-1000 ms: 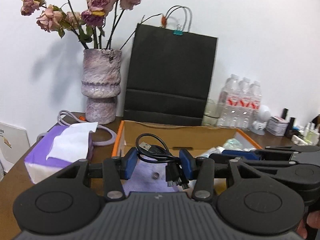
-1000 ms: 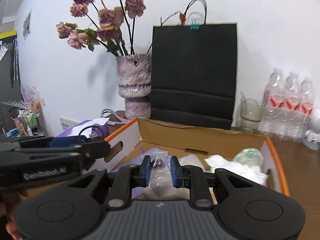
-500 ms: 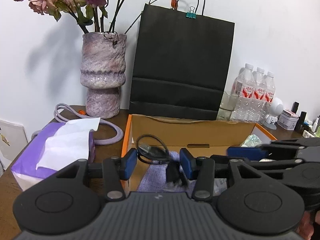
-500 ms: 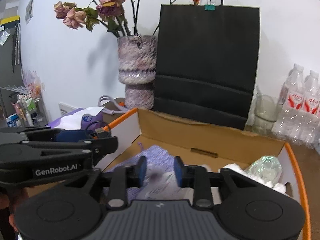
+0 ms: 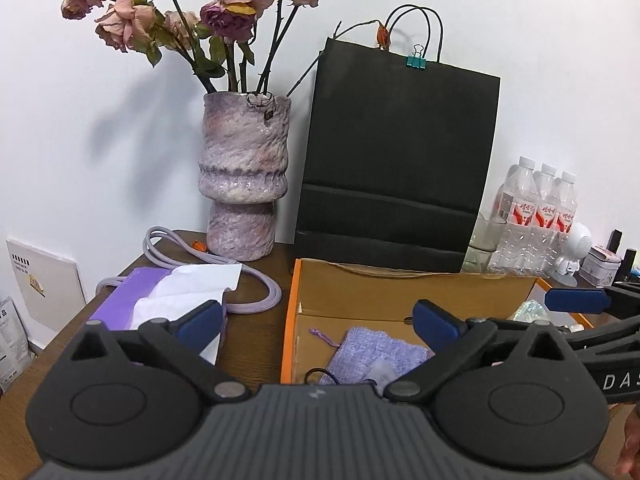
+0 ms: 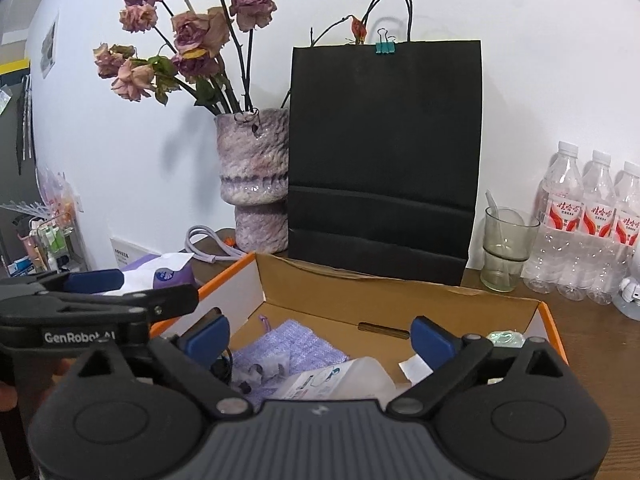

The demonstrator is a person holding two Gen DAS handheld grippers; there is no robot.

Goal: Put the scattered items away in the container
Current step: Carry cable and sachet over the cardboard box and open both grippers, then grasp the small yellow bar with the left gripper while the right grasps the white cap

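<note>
A: Both claws stand spread wide with nothing between the pads; the left gripper point(image 5: 316, 322) straddles the orange-edged wall of the cardboard box point(image 5: 400, 292), the right gripper point(image 6: 320, 338) hangs over its middle

B: And the bits being tidied?

A: Down in the box: a lilac knitted pouch point(image 5: 376, 354) on the floor with a black cable point(image 5: 320, 374) just beside it, a small clear bag point(image 6: 260, 372) on the pouch, a white plastic bottle point(image 6: 340, 380) lying on its side, crumpled clear wrap point(image 6: 504, 338) near the far right corner

B: Anything outside?

A: A lilac cord point(image 5: 248, 292) looped on the table by the vase point(image 5: 244, 180), touching the purple tissue pack point(image 5: 160, 296). Whether that counts as scattered, I can't say

B: If it does, how would it handle?

A: Light and floppy, I'd guess, so it would trail and snag on the pack. Pinching several loops together near the bunched bend seems safer than one strand. The tissue pack would be soft and squashy; grip it across the body, not the loose sheet
</note>
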